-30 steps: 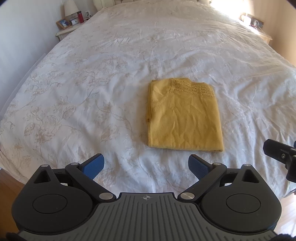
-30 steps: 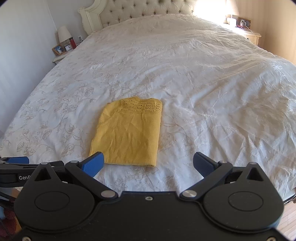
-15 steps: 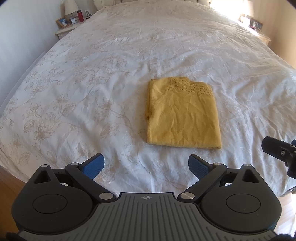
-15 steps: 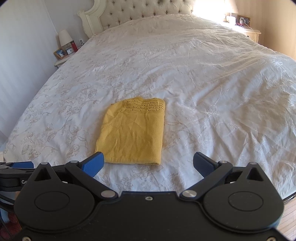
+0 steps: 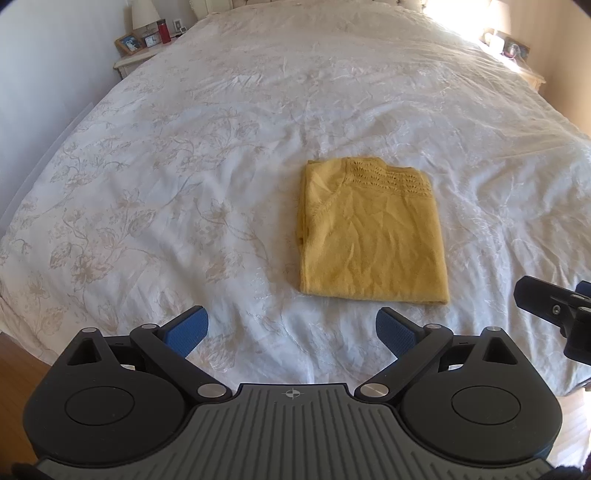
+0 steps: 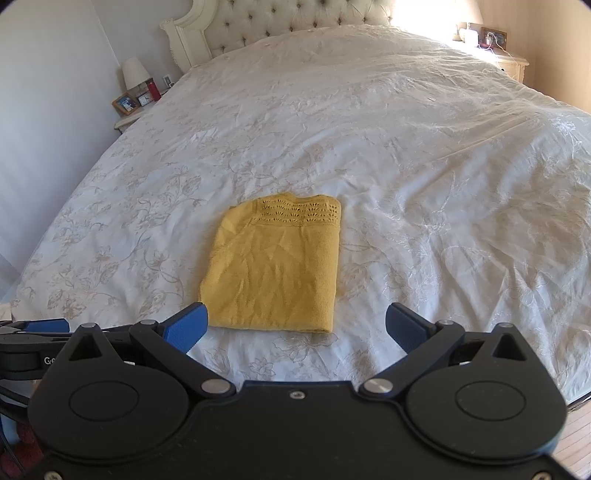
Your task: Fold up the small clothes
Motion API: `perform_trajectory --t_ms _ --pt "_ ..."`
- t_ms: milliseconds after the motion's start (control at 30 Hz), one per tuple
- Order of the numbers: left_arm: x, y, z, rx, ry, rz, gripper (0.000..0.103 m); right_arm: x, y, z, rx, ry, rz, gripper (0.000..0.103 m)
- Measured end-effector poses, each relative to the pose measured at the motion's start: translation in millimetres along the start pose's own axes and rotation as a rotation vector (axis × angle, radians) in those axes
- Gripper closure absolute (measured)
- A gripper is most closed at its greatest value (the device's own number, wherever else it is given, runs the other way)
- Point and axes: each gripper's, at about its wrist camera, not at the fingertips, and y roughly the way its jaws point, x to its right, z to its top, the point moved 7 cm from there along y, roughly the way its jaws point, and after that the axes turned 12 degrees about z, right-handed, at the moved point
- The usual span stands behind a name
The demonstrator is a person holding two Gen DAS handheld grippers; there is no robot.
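Left gripper (image 5: pixel 291 330): jaws wide apart, holding nothing, above the bed's near edge.
Right gripper (image 6: pixel 297 326): jaws wide apart, empty, just short of the garment.
Yellow knit top (image 5: pixel 371 230): folded into a neat rectangle, flat on the bed, lace band on the far side.
Bed (image 5: pixel 207 155): white floral cover, rumpled.
Nightstand (image 6: pixel 127 120): far left, with lamp and framed photo.

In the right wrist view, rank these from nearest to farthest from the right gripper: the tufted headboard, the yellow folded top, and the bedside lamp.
1. The yellow folded top, lying on the bedspread just ahead of the open right gripper, slightly left of centre.
2. The bedside lamp, far off on the left beside the bed.
3. The tufted headboard, at the bed's far end, top of view.
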Motion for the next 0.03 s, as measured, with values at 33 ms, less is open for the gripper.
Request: perform_trajectory --t_ms 33 --pt "-0.3 1.4 0.7 -0.003 0.0 0.0 0.004 0.0 2.1 0.3 -0.005 0.001 0.001 0.001"
